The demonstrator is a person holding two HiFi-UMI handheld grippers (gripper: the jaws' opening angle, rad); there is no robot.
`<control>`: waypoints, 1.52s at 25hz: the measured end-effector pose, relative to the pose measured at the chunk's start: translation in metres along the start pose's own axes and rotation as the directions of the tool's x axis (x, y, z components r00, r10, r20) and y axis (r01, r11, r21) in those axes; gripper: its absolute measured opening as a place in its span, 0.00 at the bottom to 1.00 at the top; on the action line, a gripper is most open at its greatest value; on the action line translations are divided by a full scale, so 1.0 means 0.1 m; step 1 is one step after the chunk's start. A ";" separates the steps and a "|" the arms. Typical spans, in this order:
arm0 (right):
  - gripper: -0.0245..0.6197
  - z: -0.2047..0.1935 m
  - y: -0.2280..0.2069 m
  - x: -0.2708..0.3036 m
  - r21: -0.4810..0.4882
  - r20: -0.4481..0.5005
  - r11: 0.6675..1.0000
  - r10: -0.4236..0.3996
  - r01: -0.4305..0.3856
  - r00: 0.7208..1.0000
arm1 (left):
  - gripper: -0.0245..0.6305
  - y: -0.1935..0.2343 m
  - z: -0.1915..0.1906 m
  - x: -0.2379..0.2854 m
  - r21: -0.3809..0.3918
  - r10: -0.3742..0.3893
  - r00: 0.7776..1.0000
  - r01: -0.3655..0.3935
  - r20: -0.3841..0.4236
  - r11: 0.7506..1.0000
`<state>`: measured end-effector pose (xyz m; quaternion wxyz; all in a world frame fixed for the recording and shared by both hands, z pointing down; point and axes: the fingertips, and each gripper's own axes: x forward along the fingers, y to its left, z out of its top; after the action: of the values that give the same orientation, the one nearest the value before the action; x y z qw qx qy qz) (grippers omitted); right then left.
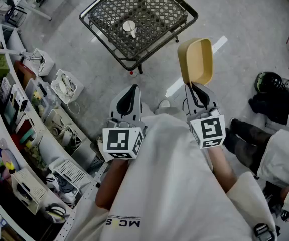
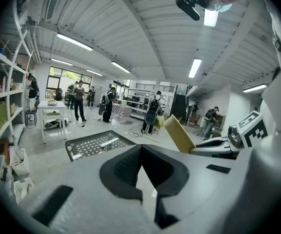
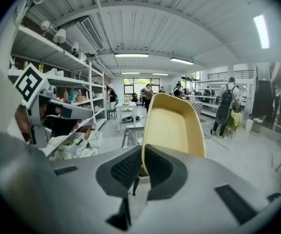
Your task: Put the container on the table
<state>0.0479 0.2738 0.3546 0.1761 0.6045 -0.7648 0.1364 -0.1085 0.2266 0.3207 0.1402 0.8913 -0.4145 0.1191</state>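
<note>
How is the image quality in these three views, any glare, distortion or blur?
Head view: evenly lit and sharp, with one bright reflected streak on the floor. Left gripper view: heavy fisheye bending, black corners, one ceiling lamp blown out. Right gripper view: same fisheye bending; the container held in the right gripper is crisp.

Ceiling strip lights (image 3: 131, 55) are flooding the hall evenly, and a far window (image 3: 134, 87) is blowing out to white. The glossy floor (image 1: 250, 19) is throwing back pale streaks of glare in the head view, and shadows are falling only faintly. Both gripper views are bending straight lines strongly and darkening to black at the corners. The container (image 3: 172, 126) is reading sharp, while the right gripper (image 3: 141, 152) body nearest the lens is going soft
</note>
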 end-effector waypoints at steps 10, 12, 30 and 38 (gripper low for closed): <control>0.09 0.09 -0.06 -0.43 0.086 0.054 0.996 -0.044 0.039 0.998 | 0.07 -0.32 0.26 -0.16 0.077 -0.053 0.998 0.051 0.024 0.996; 0.09 0.09 -0.08 -0.42 0.097 0.067 0.994 -0.050 0.043 0.996 | 0.07 -0.30 0.22 -0.16 0.068 -0.041 0.999 0.040 0.019 0.997; 0.09 0.16 -0.80 -0.28 0.165 0.126 0.985 -0.068 0.047 0.990 | 0.07 -0.53 0.05 0.22 0.029 -0.007 0.999 0.008 -0.037 1.000; 0.09 0.30 -1.15 0.31 0.165 0.093 0.985 -0.067 0.051 0.993 | 0.07 -0.24 0.22 0.96 0.019 -0.021 0.999 0.022 -0.040 1.000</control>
<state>0.1500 0.2075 0.3401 0.0924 0.6454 -0.7406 0.1628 -0.0274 0.1659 0.3283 0.1410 0.8945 -0.4008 0.1395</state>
